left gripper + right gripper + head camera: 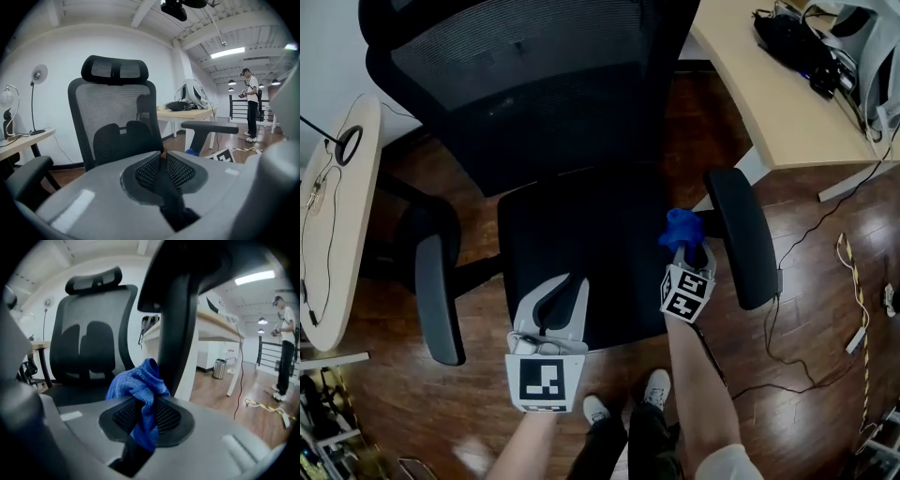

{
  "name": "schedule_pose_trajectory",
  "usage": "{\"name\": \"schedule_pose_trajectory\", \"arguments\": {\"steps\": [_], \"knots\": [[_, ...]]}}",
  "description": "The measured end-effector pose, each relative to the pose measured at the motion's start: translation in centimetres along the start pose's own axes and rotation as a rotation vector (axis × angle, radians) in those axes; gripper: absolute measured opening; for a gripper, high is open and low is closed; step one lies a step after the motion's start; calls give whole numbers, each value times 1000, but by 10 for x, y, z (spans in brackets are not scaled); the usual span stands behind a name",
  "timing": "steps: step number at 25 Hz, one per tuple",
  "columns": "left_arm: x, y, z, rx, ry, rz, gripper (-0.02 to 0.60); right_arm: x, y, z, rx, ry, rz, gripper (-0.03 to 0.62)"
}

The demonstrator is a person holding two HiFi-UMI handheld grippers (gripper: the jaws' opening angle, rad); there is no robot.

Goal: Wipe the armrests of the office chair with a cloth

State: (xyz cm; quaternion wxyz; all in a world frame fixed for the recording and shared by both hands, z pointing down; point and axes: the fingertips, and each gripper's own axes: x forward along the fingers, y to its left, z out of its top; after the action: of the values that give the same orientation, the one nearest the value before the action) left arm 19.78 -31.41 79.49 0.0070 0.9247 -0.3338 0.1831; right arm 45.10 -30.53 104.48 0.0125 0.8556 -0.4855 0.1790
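1. Office chair (534, 84): black, mesh back, facing the person and filling the middle of the head view.
2. Right-hand armrest (742, 234): lying just beside the cloth (contact cannot be told).
3. Left-hand armrest (436, 295): standing well apart from both grippers.
4. Left gripper (567, 291): hovering over the seat's front edge, jaws slightly parted and gripping nothing.
5. Right gripper (685, 248): clenching the cloth.
6. Cloth (682, 228): blue, bunching up above the right gripper's jaws.
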Motion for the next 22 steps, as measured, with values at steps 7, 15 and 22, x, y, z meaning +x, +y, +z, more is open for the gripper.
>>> {"name": "schedule_pose_trajectory", "arguments": {"steps": [7, 15, 22], "knots": [[-4, 22, -18, -22, 23, 54, 196, -15, 34, 16, -4, -51, 160, 74], [-121, 12, 159, -52, -100, 19, 166, -299, 120, 326, 44, -396, 378, 74], [-214, 75, 444, 12, -269, 23, 92, -367, 185, 610, -69, -487, 395, 75]]}}
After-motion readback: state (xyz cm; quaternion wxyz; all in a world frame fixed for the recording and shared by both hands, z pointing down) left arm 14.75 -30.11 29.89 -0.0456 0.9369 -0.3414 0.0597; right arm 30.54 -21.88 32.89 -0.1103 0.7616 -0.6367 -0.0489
